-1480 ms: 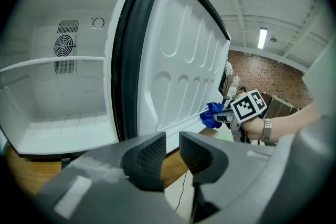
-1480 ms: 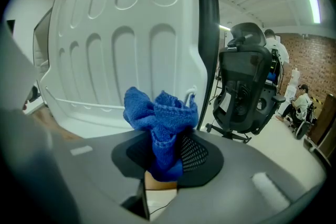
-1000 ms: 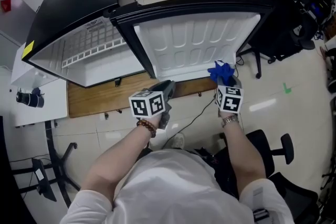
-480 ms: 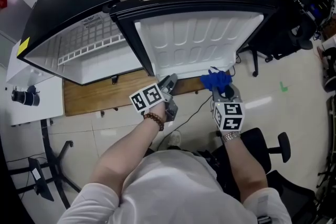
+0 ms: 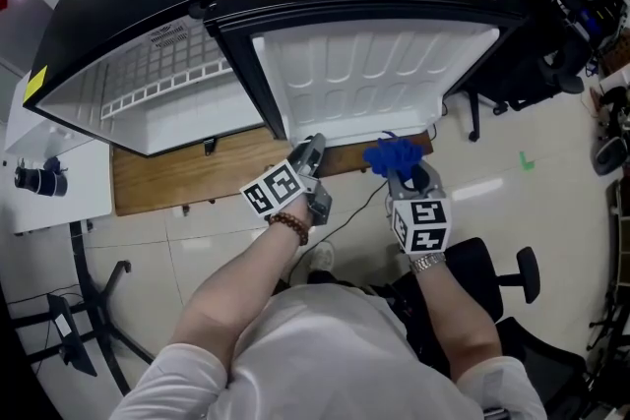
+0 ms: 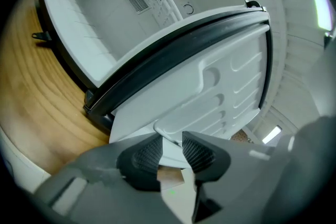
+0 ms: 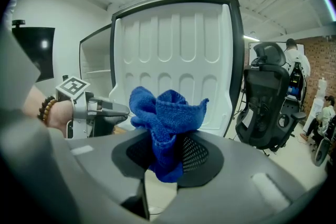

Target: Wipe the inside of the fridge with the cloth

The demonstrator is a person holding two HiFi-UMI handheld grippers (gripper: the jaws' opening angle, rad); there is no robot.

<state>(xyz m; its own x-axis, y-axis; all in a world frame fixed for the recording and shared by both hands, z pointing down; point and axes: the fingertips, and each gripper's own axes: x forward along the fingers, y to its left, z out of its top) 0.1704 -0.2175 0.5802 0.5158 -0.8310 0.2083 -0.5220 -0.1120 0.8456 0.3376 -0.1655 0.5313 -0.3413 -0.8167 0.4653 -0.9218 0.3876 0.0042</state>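
Observation:
The fridge [image 5: 148, 103] stands with its door [image 5: 374, 84] swung wide, white liner facing me. My left gripper [image 5: 313, 152] sits at the door's lower edge near the hinge side. In the left gripper view the liner's lip [image 6: 168, 131] lies between the pads [image 6: 148, 153] with a gap still showing; the jaws [image 6: 172, 152] have just been closing. My right gripper [image 5: 399, 174] is shut on a bunched blue cloth [image 5: 394, 155], held just short of the door. In the right gripper view the cloth [image 7: 165, 118] sticks up from the pads, before the door [image 7: 178, 50].
The fridge rests on a wooden board [image 5: 187, 177]. A black office chair [image 7: 265, 102] stands right of the door, and another chair's base [image 5: 517, 270] is by my right side. A white table with a camera [image 5: 34, 180] is at the left.
My right gripper has carried the cloth left and back from the door's lower right corner. My left gripper has rolled and dropped slightly at the door's lower edge.

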